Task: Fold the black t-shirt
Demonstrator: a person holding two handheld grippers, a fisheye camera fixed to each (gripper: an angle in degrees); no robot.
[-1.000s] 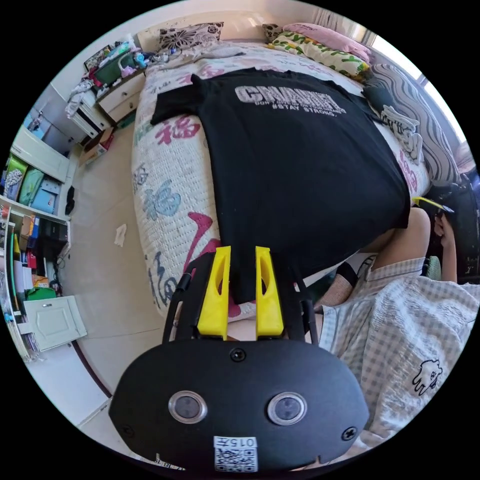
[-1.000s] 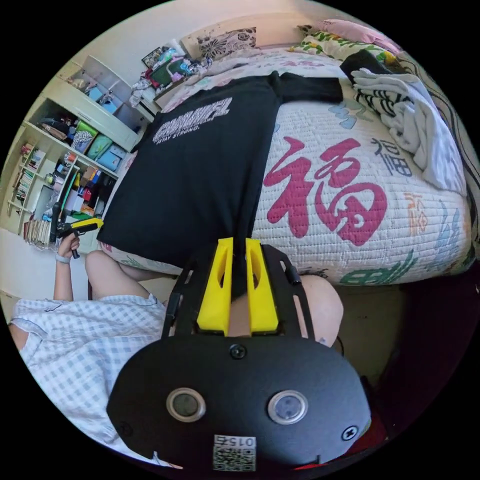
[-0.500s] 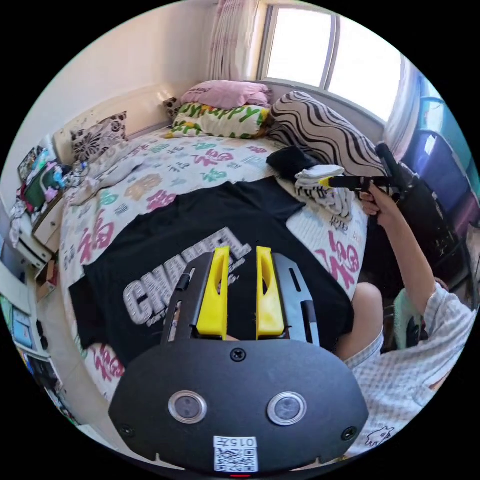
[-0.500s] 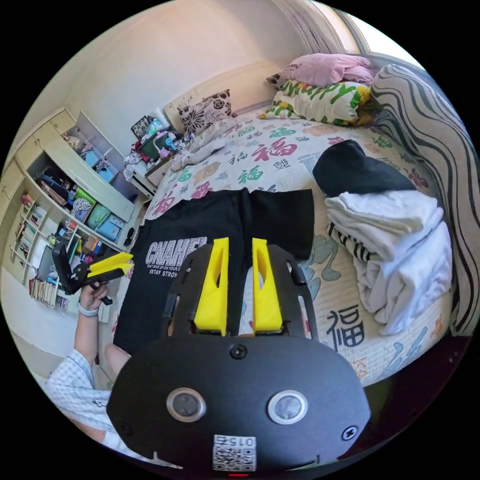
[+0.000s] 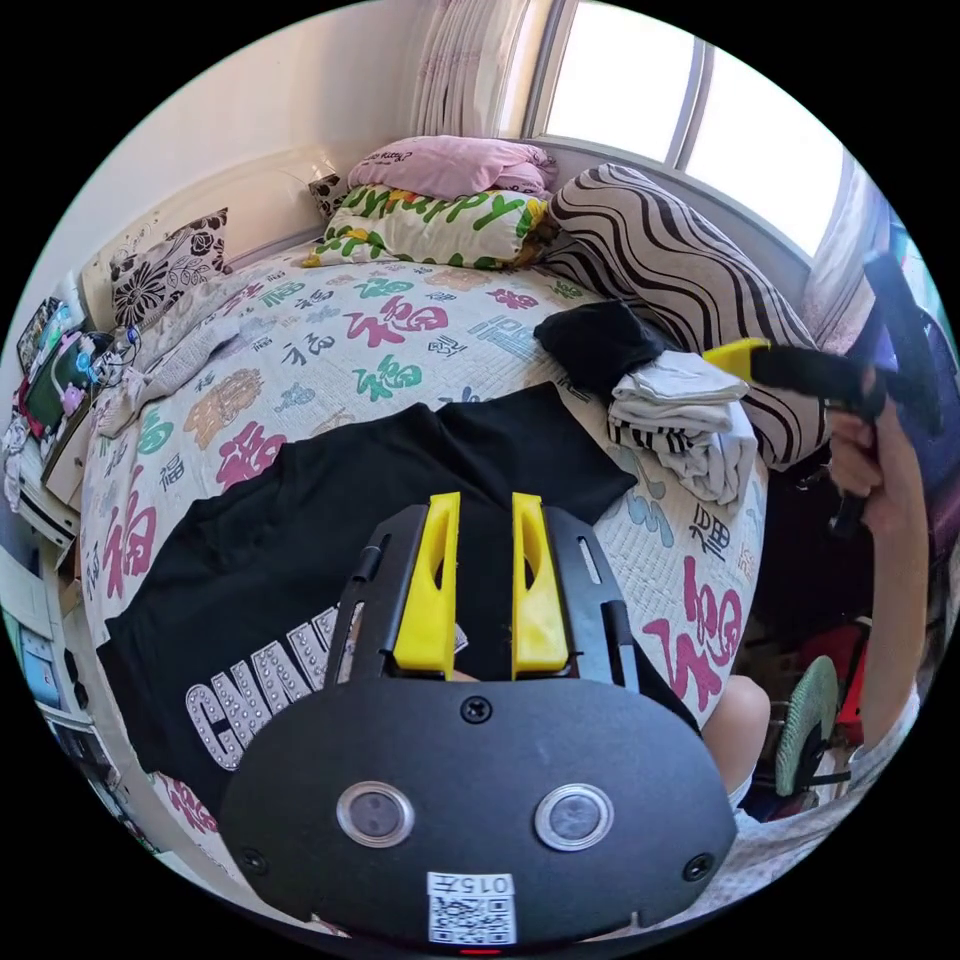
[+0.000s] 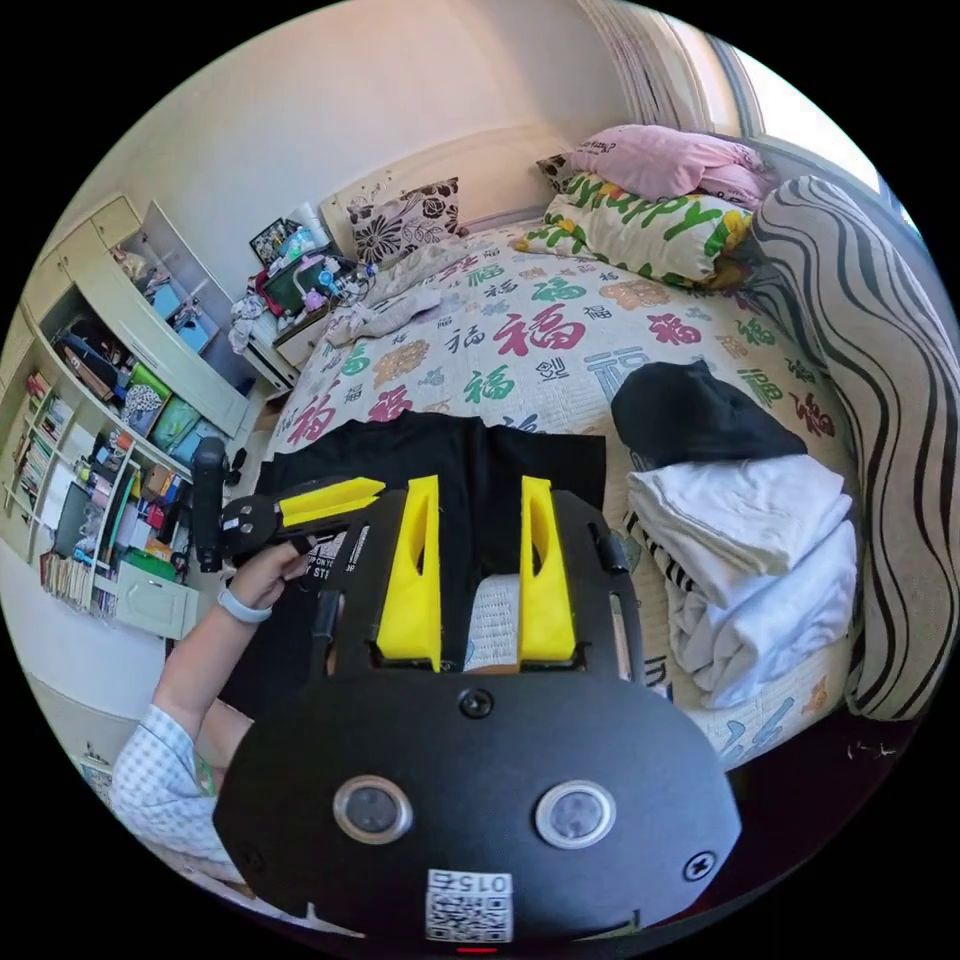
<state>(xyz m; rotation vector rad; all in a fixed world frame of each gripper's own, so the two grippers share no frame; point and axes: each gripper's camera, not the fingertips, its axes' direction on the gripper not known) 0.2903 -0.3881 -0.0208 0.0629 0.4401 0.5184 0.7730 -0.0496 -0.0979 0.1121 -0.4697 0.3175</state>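
Note:
The black t-shirt [image 5: 330, 520] lies spread flat on the bed, its printed front facing up, with one sleeve [image 6: 550, 460] pointing toward the clothes pile. My left gripper [image 5: 485, 500] hovers above the shirt's middle with a gap between its jaws and nothing in them. It is also seen held out over the shirt, as the left gripper [image 6: 378, 488] in the right gripper view. My right gripper [image 6: 480, 485] is open and empty above the shirt's sleeve side. In the left gripper view the right gripper [image 5: 718, 353] is held up near the striped cushion.
A pile of white and black clothes [image 6: 740, 520] sits on the bed beside the shirt. Pillows [image 5: 440, 200] and a striped cushion [image 5: 680, 290] line the head and window side. Shelves [image 6: 100, 400] and a cluttered nightstand [image 6: 300, 290] stand beyond the bed.
Both grippers have risen from the bed's foot edge to above the shirt. The right jaws, shut on the hem a second ago, have spread apart and let it go.

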